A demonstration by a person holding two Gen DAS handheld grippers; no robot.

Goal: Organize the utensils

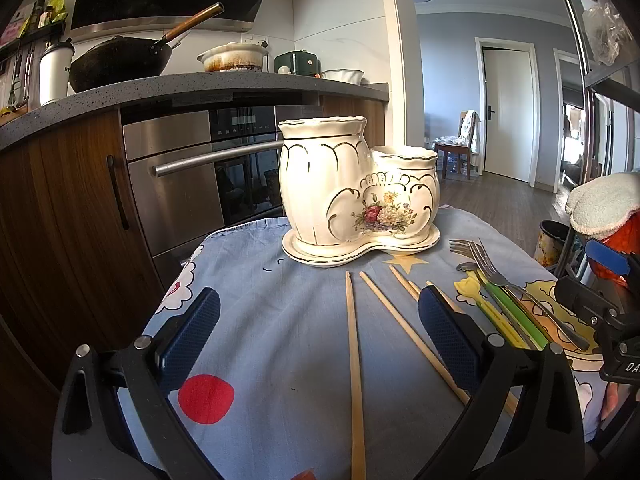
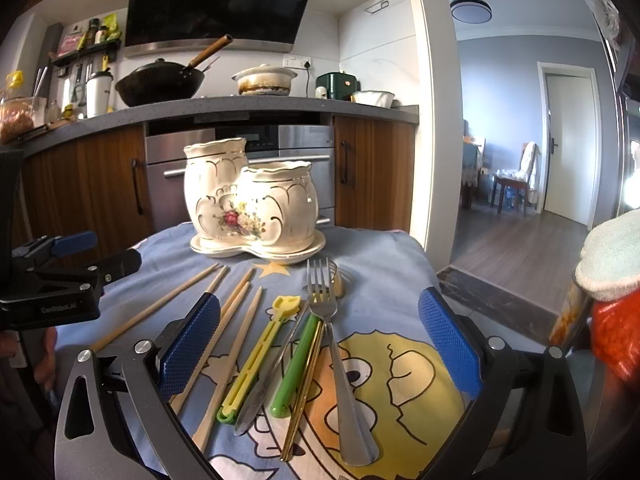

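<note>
Ahead of both grippers a cream ceramic two-pot utensil holder with gold trim and a painted flower bouquet is standing on its matching scalloped tray; its taller pot and shorter pot are showing nothing above their rims, and their insides are hidden from both cameras.

The holder is sitting on a small table draped in a blue cartoon-print cloth. Behind it a dark speckled kitchen counter is carrying a black wok with a wooden handle, above a stainless steel built-in oven. To the right a doorway is opening onto a room with wooden flooring and a white door.

The left gripper is hovering with its blue-padded jaws spread wide and nothing between them, over the pale wooden chopsticks lying loose on the cloth. The right gripper is likewise hanging with its jaws wide apart and gripping nothing.

The right wrist view is showing, directly under the right gripper, a yellow plastic slotted pick with a crown-shaped tip, a green plastic handle, a slim gold-coloured utensil just beside it, a dull metal knife and a stainless steel fork lying side by side, tips toward the holder. The left wrist view is catching these only at its right edge, partly behind the other gripper's black body
</note>
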